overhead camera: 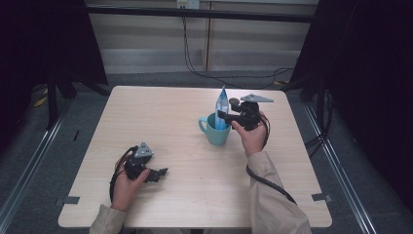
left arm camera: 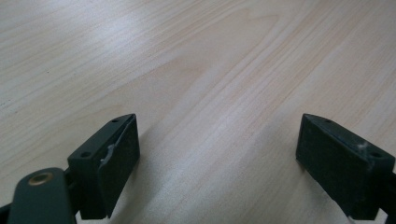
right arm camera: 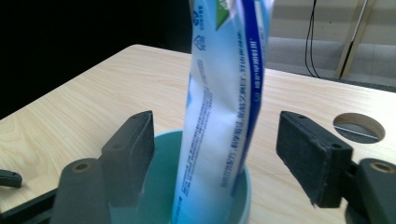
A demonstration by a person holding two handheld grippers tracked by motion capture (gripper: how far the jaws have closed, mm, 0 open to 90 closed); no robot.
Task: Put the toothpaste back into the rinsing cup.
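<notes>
Two grippers work here. The left gripper (overhead camera: 157,174) rests near the front-left corner of the wooden table (overhead camera: 160,117), jaws wide and empty above smooth pale grain. Toward the back-right part, the glossy blue-white packet (right arm camera: 224,107) stands upright in the round teal cup (overhead camera: 213,130). The right gripper (right arm camera: 215,154) has its padded jaws apart around the packet without pressing it, so I judge it released; next comes a clean retreat without tipping it.

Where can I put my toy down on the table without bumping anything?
The far left of the table, left of the cup, is bare. So is the near middle, between the left gripper and the sleeve. It is crowded around the cup, where the packet stands and the right gripper hovers.
</notes>
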